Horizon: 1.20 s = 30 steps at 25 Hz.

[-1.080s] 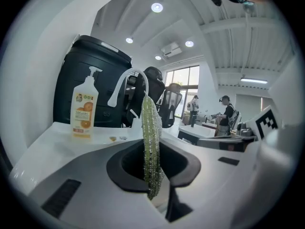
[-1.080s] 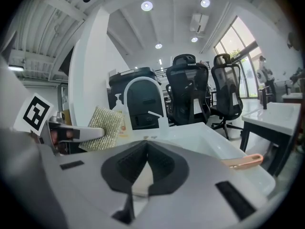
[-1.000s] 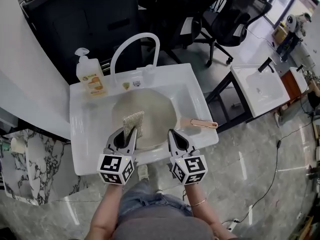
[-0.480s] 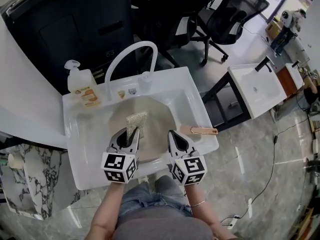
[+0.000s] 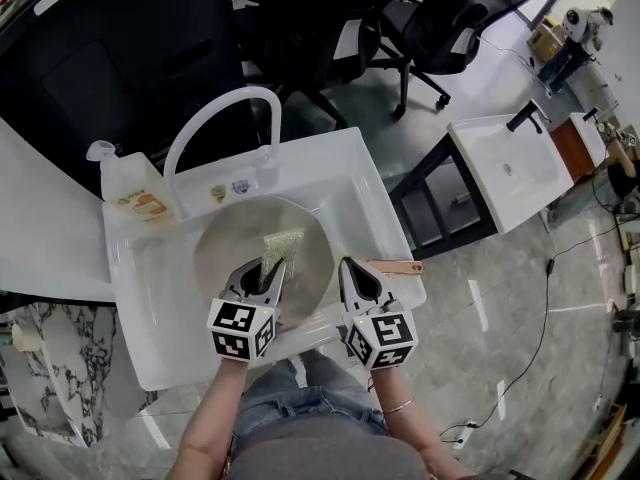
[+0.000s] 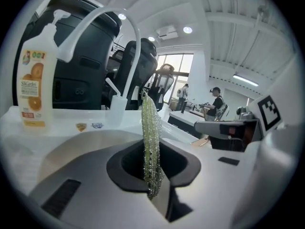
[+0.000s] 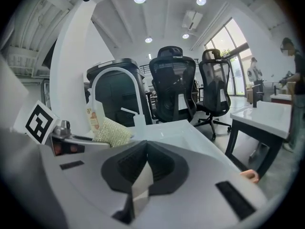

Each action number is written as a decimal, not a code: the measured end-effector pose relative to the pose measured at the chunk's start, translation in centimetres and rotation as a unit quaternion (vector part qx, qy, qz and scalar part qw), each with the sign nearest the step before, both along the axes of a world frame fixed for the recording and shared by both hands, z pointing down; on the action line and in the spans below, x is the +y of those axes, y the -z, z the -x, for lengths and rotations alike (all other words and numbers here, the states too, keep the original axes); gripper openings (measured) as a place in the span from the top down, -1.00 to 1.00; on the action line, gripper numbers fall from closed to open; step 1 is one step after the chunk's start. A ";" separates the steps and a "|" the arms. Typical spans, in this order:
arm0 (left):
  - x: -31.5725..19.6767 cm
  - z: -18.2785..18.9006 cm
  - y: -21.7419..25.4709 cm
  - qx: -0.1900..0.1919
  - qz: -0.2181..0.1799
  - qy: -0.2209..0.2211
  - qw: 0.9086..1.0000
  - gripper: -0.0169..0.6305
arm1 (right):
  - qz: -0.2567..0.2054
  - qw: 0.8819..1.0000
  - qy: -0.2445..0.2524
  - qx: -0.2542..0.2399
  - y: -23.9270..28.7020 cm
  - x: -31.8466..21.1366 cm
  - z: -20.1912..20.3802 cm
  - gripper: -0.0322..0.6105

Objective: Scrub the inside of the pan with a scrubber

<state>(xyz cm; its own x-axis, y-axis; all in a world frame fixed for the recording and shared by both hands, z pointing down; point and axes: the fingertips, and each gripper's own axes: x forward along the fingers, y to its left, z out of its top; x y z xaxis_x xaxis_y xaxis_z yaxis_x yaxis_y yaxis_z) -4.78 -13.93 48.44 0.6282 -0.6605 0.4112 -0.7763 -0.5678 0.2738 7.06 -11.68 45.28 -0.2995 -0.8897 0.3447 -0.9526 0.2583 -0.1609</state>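
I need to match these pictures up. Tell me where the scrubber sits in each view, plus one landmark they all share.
Head view: scrubber lower centre, over the pan, held by the left gripper.
Left gripper view: centre, edge-on between the jaws.
Right gripper view: left of centre, at mid height.
Shared landmark: the white faucet arch.

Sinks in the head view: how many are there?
2. The near sink holds the pan; the second sink stands apart to the right on a dark frame. A third may be cut off beyond it.
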 end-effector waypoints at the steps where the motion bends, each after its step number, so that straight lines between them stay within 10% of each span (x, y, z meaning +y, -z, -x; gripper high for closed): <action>1: -0.1 -0.6 -0.3 -0.002 0.004 -0.008 1.000 0.74 | 0.001 1.000 -0.001 -0.002 0.0 -0.2 -0.4 0.87; 16: 0.6 -7.0 -6.6 -0.015 0.122 -0.163 0.979 0.75 | 0.016 0.999 -0.029 -0.019 -1.3 -2.3 -4.5 0.87; 30: -3.1 -7.4 -10.9 -0.042 0.164 -0.113 0.979 0.75 | 0.028 0.999 -0.031 -0.018 -2.0 -4.0 -4.7 0.87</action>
<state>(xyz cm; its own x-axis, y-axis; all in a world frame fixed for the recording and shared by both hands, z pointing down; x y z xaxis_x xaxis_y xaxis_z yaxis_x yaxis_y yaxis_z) 2.63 -17.01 59.31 0.6980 -0.3323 0.6343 -0.6683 -0.6206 0.4102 11.77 -15.69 47.25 -0.2577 -0.8866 0.3840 -0.9597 0.1889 -0.2078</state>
